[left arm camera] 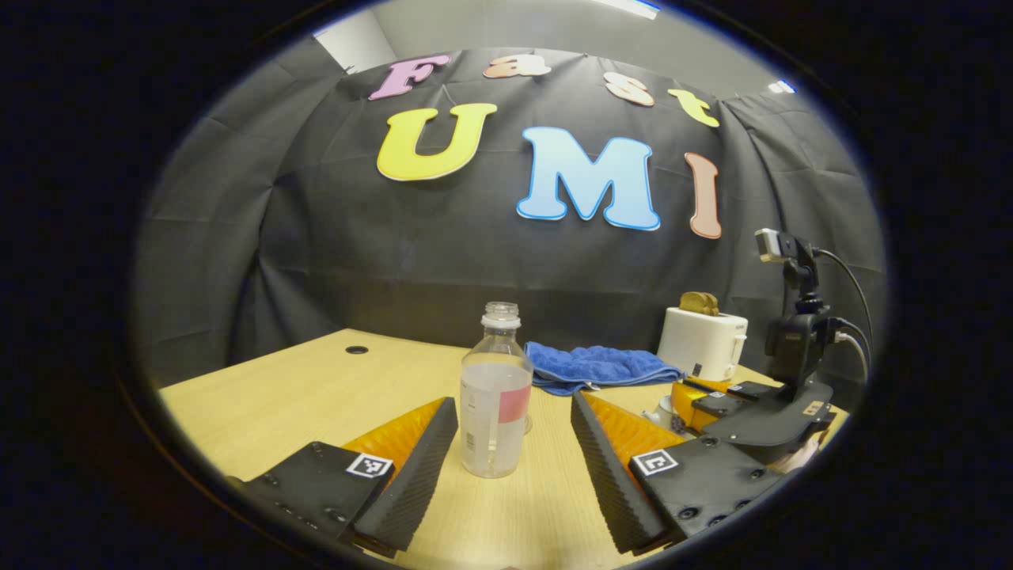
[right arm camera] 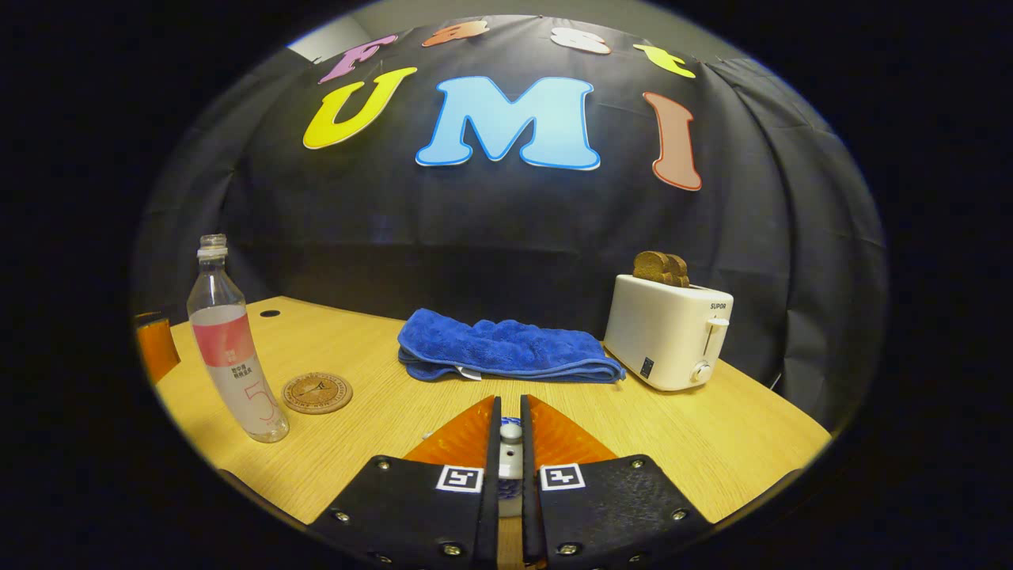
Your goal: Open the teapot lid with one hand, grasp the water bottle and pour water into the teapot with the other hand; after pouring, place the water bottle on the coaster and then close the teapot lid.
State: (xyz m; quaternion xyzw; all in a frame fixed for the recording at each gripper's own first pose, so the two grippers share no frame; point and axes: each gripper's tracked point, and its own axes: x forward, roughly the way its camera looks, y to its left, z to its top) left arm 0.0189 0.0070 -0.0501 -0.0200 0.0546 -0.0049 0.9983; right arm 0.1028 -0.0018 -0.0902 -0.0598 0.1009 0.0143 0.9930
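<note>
An uncapped clear water bottle [left arm camera: 495, 396] with a pink label stands on the wooden table, between the spread fingers of my open left gripper [left arm camera: 513, 402]; neither finger touches it. In the right gripper view the same bottle [right arm camera: 233, 348] stands at the left, with a round cork coaster [right arm camera: 317, 393] just right of it. My right gripper [right arm camera: 510, 412] is shut on the white knob of the teapot lid [right arm camera: 511, 433]; the pot below is mostly hidden by the fingers. In the left gripper view, the right gripper [left arm camera: 716, 400] sits at the right over a sliver of white teapot [left arm camera: 661, 412].
A folded blue towel [right arm camera: 502, 348] lies at the back middle of the table [right arm camera: 712, 443]. A white toaster [right arm camera: 669, 332] holding brown toast stands at the back right. A cable hole [left arm camera: 357, 349] is in the tabletop at the far left.
</note>
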